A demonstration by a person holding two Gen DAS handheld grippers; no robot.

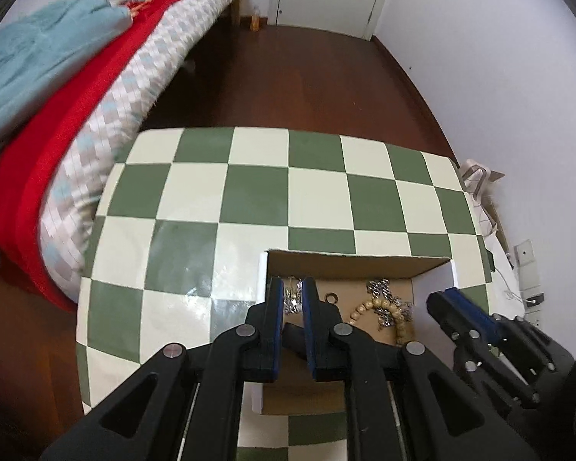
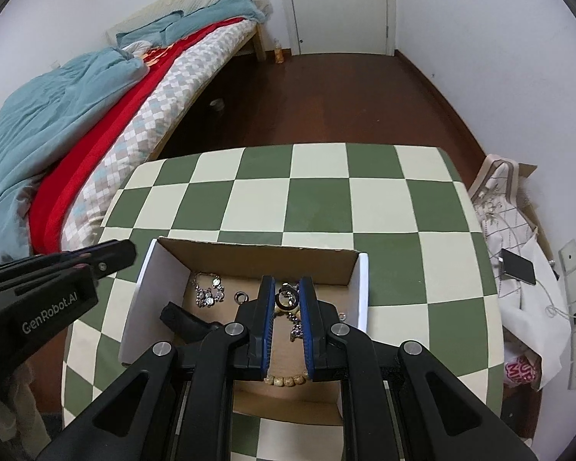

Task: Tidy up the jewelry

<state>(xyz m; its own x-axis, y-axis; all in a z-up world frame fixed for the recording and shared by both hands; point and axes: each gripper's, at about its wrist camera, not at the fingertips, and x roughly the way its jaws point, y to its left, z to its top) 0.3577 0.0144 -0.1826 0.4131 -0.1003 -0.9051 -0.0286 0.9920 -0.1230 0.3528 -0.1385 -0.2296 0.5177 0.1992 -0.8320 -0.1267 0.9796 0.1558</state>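
Note:
An open cardboard box [image 2: 257,255] with white sides [image 1: 262,280] stands on the checkered table. Inside lie a silver crystal bracelet [image 2: 208,291], a small ring [image 2: 241,296], a wooden bead bracelet [image 1: 380,309] and a silver chain [image 1: 384,292]. My right gripper [image 2: 287,292] hangs over the box, its jaws closed on a silver ring [image 2: 287,299]. My left gripper [image 1: 292,288] is over the box's left part, jaws narrowly apart, with the crystal bracelet [image 1: 292,299] showing between them; whether it is gripped is unclear. A dark object [image 2: 184,320] lies in the box.
The green and cream checkered table [image 2: 318,199] stretches beyond the box. A bed with red and blue covers [image 2: 96,107] stands at left. A bag with a phone and cables [image 2: 518,269] sits right of the table. A white door [image 2: 338,4] is at the back.

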